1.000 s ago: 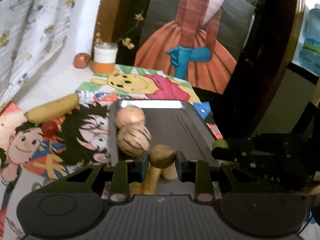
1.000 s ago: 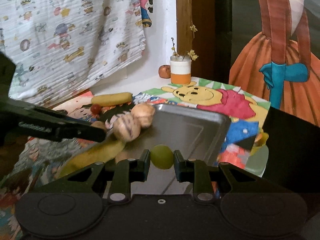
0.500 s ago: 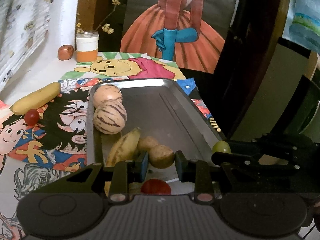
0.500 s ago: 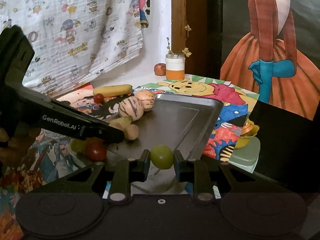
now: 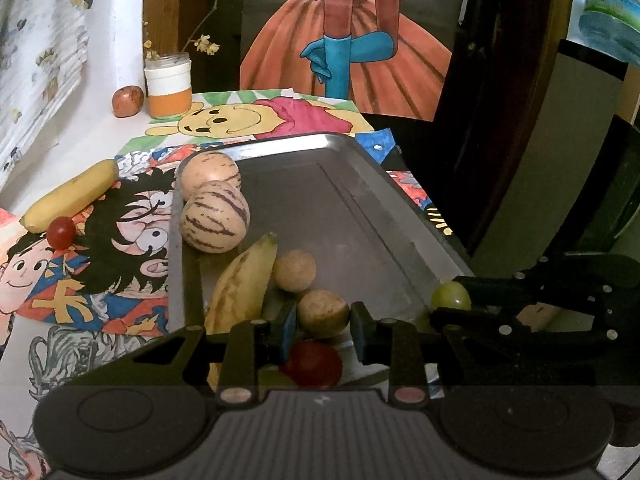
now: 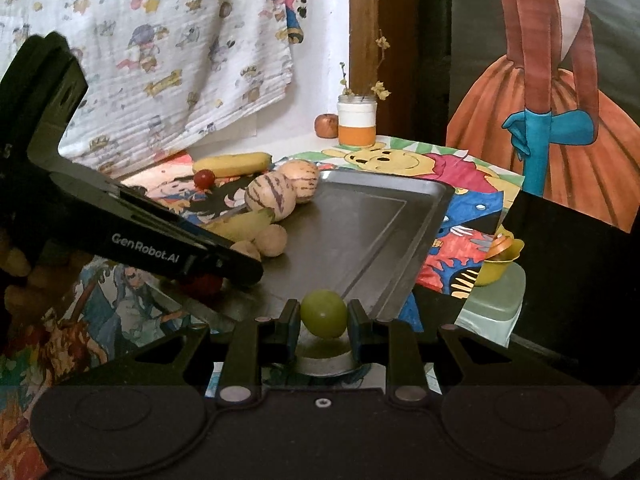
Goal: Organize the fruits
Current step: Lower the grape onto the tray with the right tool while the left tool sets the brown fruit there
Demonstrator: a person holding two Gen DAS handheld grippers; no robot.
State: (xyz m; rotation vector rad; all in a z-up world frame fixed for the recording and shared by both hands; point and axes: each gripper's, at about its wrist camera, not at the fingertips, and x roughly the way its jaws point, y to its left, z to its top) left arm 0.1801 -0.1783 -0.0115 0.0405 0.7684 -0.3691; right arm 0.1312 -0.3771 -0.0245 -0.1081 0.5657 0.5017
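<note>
Now the left gripper [image 5: 323, 319] pinches a tan round fruit [image 5: 322, 313] over the metal tray [image 5: 372, 216]. Right gripper [image 6: 323, 318] clamps a green grape [image 6: 323, 313]

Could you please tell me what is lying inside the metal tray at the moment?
In the metal tray: two striped melons, a banana and a round tan fruit. The left gripper covers the near end, so anything beneath it is hidden.

Dim, warm indoor light is leaving both fisheye views grainy, bending edges into dark corners, with pale glare streaking the metal tray [image 5: 360, 184].
</note>
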